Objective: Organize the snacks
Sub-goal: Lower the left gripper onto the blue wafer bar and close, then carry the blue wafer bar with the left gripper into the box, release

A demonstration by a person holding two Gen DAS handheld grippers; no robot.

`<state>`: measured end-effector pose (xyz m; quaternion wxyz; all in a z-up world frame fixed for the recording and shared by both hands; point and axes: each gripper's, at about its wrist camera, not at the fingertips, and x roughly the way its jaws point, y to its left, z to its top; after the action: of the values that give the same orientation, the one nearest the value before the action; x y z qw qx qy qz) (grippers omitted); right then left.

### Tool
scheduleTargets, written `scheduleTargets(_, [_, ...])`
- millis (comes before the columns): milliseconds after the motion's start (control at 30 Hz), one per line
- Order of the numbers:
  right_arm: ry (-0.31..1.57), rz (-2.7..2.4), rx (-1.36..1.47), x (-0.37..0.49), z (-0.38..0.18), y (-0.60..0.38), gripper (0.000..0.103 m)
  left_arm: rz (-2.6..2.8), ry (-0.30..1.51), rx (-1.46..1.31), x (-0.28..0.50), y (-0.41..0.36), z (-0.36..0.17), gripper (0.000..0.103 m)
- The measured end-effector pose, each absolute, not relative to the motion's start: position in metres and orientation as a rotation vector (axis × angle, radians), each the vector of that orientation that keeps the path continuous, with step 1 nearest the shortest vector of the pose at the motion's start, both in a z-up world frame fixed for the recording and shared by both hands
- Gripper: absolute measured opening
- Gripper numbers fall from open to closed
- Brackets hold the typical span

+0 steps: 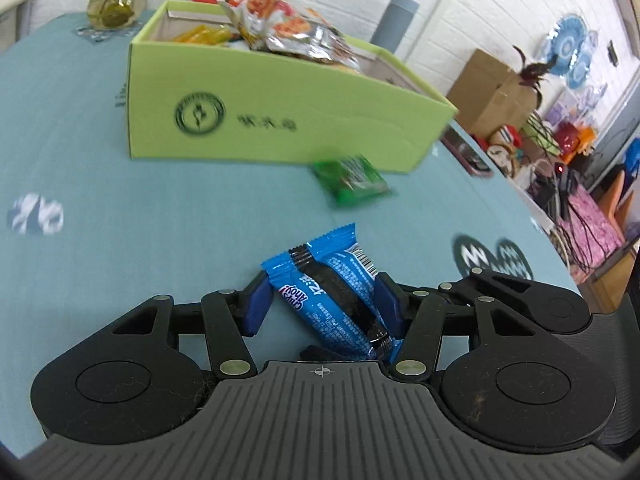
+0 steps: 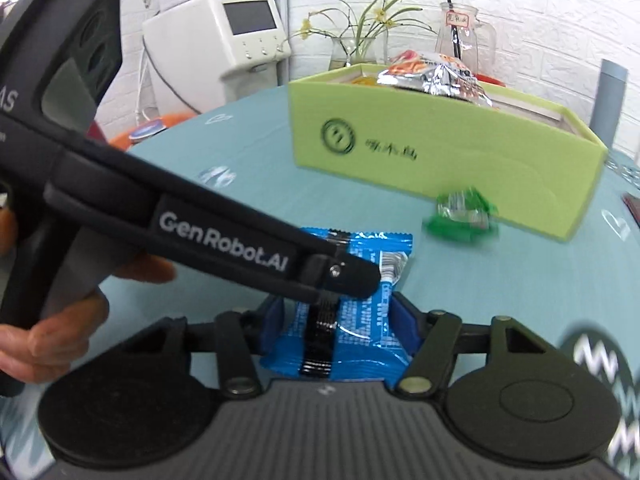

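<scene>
Blue cookie packet between right tool pads.

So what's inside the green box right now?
Inside the green box, a crinkled silver-and-orange snack bag sticks up above the rim, with yellow-orange packets beside it. Anything lower is hidden by the box walls.

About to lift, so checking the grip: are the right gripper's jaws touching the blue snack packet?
Touching. The right wrist view shows the pads of the right gripper pressed against both sides of the blue snack packet, with no gap.
</scene>
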<state>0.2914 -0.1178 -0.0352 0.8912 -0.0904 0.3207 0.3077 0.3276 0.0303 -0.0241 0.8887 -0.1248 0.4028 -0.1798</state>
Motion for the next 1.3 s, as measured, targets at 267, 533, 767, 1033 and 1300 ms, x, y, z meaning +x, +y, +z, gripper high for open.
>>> scheduleTargets(267, [0.652, 0.613, -0.162, 0.235, -0.038, -0.126, 0.077, -0.395, 0.805, -0.223, 0.269, 0.004, -0.024, 0.039])
scheduleTargets(533, [0.666, 0.605, -0.158, 0.235, -0.041, -0.123, 0.095, -0.405, 0.792, -0.191, 0.265, 0.0, -0.025, 0.042])
scheduleTargets(767, [0.64, 0.598, -0.093, 0.245, -0.021, -0.148, 0.057, -0.469, 0.806, -0.271, 0.277, 0.004, -0.014, 0.011])
scheduleTargets(1033, [0.404, 0.539, -0.169, 0.339, 0.063, -0.155, 0.058, -0.481, 0.572, -0.167, 0.374, -0.023, 0.086, 0.012])
scheduleTargets(1300, [0.574, 0.547, -0.153, 0.482, 0.041, -0.133, 0.061, -0.398, 0.691, -0.178, 0.52, -0.026, 0.06, 0.012])
